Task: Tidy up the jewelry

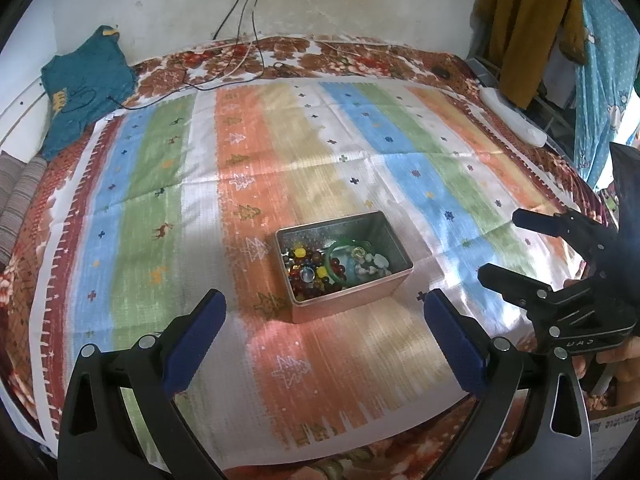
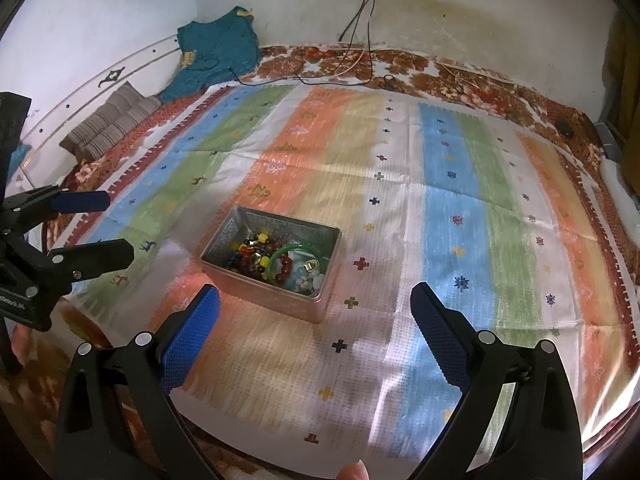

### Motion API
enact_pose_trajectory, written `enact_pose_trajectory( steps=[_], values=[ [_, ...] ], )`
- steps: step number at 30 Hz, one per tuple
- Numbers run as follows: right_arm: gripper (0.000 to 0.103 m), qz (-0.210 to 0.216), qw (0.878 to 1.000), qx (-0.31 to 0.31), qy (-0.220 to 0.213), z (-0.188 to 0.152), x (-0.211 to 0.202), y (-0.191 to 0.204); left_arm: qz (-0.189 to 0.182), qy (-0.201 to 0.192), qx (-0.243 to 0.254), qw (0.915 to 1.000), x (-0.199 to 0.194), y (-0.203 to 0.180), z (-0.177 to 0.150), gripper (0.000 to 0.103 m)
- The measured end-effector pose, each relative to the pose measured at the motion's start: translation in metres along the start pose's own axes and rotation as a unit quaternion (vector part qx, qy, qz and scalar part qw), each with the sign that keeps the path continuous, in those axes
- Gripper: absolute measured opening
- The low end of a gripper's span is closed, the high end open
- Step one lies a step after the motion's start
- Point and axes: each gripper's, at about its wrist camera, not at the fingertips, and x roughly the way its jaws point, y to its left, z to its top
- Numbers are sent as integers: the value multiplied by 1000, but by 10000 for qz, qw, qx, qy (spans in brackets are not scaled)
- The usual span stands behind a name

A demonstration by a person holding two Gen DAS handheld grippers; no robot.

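Note:
A rectangular metal tin sits on the striped cloth. It holds coloured bead bracelets, a green bangle and pale stones. My left gripper is open and empty, just in front of the tin. In the right wrist view the tin lies ahead and slightly left, with the green bangle and beads inside. My right gripper is open and empty, near the tin. Each gripper shows in the other's view: the right one and the left one, both open.
The cloth covers a floral blanket on a bed. A teal garment and cables lie at the far edge by the wall. A striped cushion lies far left. Hanging clothes and a white object stand at the right.

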Motion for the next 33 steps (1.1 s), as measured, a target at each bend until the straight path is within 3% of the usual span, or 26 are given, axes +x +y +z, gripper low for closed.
enact_pose_trajectory(
  steps=[6, 22, 33],
  values=[
    [97, 9, 10000, -17, -62, -3, -5, 2, -274, -176, 50, 9995, -9, -2, -4, 97],
    [97, -21, 9999, -20, -131, -2, -10, 3, 122, -316, 295, 9990, -15, -12, -6, 97],
    [97, -42, 9993, -36, -368, -2, -22, 4, 144, -567, 365, 9976, -24, -17, -9, 97]
  ],
)
